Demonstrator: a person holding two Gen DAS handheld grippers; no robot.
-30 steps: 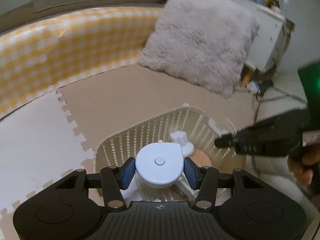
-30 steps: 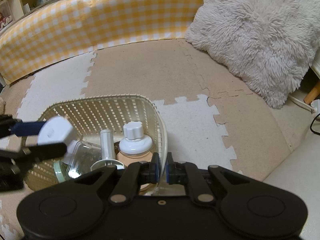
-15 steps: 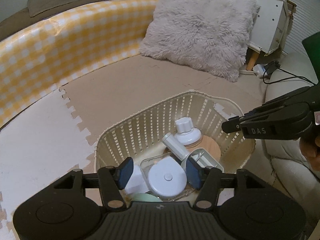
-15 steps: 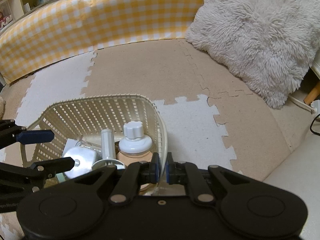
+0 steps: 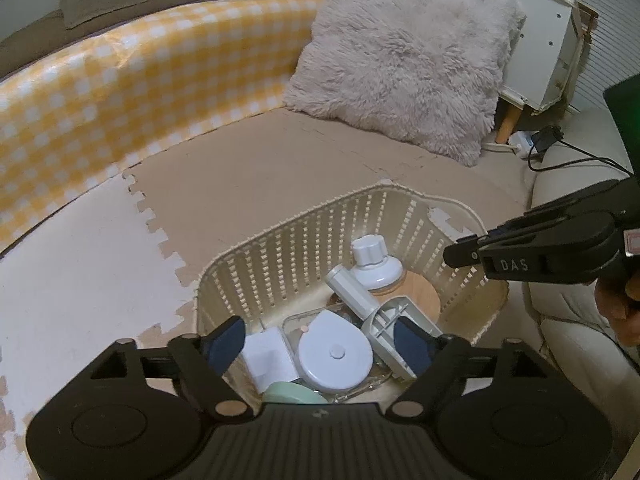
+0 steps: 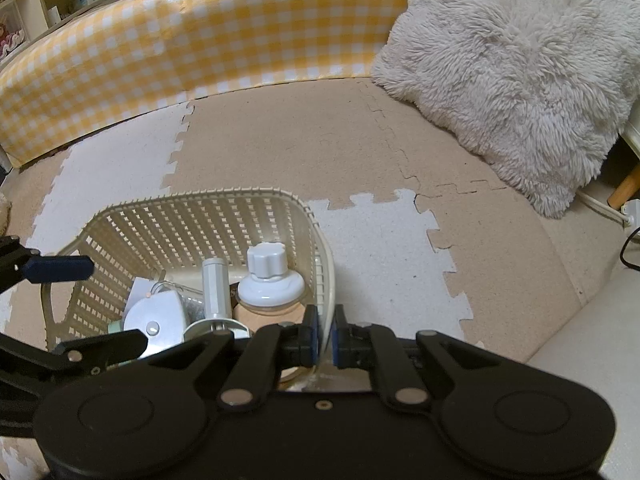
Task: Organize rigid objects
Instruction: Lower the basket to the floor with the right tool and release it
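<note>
A cream slatted basket [image 5: 304, 232] [image 6: 192, 216] stands on the foam mat. Inside it lie a white round device [image 5: 336, 356] [image 6: 154, 316], a white knob-lidded jar [image 5: 374, 260] [image 6: 268, 276], a white tube [image 5: 350, 292], a small white box [image 5: 266, 356] and a clear container. My left gripper [image 5: 320, 344] [image 6: 116, 306] hovers over the basket's near end. Its jaws are opening, and the round device lies loose below them, untouched by the pads. My right gripper [image 6: 324, 332] [image 5: 456, 256] is shut on the basket's rim at the other end.
A fluffy grey pillow [image 5: 404, 64] [image 6: 516, 64] leans at the back right. A yellow checked bumper [image 5: 140, 80] [image 6: 192, 40] curves around the mat. A white cabinet [image 5: 548, 40], a plug and cables [image 5: 540, 140] sit at the far right, beside a cream cushion [image 5: 580, 336].
My left gripper has opened and let go of the white round device, which dropped into the basket onto the clear container. The right gripper has stayed on the rim.
</note>
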